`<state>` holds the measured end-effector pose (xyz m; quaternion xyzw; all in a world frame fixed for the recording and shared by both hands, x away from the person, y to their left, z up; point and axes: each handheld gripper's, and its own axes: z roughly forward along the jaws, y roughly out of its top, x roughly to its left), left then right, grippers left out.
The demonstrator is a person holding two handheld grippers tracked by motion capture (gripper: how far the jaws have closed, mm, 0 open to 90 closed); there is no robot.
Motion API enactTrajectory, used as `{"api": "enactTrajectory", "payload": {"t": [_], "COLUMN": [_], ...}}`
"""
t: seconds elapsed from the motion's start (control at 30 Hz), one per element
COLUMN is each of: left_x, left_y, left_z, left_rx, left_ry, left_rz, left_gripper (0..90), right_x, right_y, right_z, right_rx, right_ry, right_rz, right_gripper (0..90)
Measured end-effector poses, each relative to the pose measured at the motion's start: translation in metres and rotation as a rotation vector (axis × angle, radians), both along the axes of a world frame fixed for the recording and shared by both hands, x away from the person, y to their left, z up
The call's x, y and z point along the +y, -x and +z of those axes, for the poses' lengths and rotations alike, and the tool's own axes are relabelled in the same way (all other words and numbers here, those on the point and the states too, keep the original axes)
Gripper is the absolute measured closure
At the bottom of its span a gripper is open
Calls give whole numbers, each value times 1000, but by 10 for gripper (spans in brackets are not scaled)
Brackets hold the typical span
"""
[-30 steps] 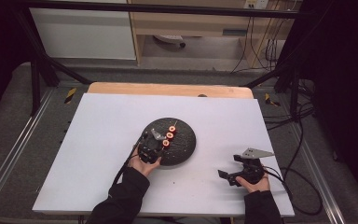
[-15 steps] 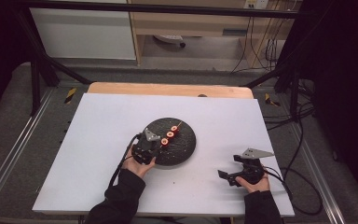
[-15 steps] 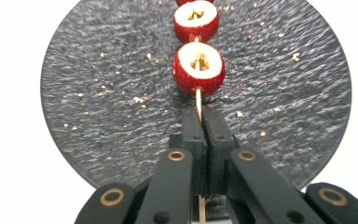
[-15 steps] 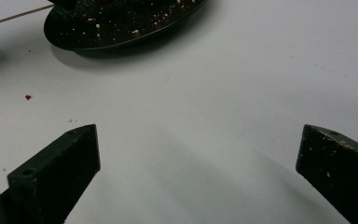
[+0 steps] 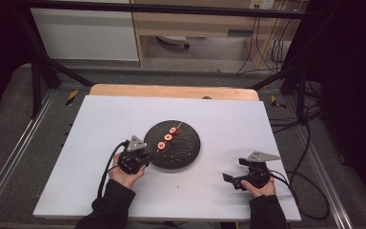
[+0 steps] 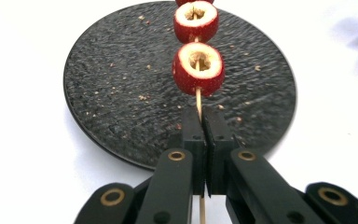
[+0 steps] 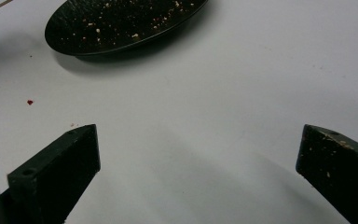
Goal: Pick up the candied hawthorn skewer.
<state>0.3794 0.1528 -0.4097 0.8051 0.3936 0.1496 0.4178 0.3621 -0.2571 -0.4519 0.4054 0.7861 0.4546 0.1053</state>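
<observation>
Skewer (image 6: 198,100) with red fruit slices over black plate (image 5: 183,150), pinched at bare end by our left gripper (image 6: 204,122) fingers. Right gripper (image 7: 198,158) fingers wide, on counter (image 5: 100,124). Risk we judge: thin stick swivelling, fruit sliding off.

Plate (image 5: 178,148) mid-table (image 5: 100,124), skewer (image 5: 168,137) over it, left gripper (image 5: 148,153) at its left rim, right gripper (image 5: 231,177) well right.

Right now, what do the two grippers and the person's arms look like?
Both grippers are black. The left gripper and right gripper each carry a grey three-cornered plate on top and trail a black cable. Brass-coloured rings mark the left one's jaw pivots, and pale specks dot the right one's flat, blocky jaws. The person wears dark long sleeves.
</observation>
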Motion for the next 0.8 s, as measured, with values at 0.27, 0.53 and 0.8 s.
{"api": "enactTrajectory", "payload": {"t": [0.27, 0.53, 0.8], "left_x": [21, 33, 40], "left_y": [18, 28, 38], "left_z": [-1, -6, -10], "left_rx": [-24, -33, -53], "left_ry": [40, 48, 58], "left_rz": [-66, -96, -122], "left_gripper": [881, 881, 881], "right_x": [8, 30, 61], "right_y": [-2, -7, -14], "right_z": [6, 14, 27], "right_rx": [-12, -23, -35], "right_ry": [0, -8, -25], "right_rz": [11, 41, 69], "right_gripper": [6, 6, 6]}}
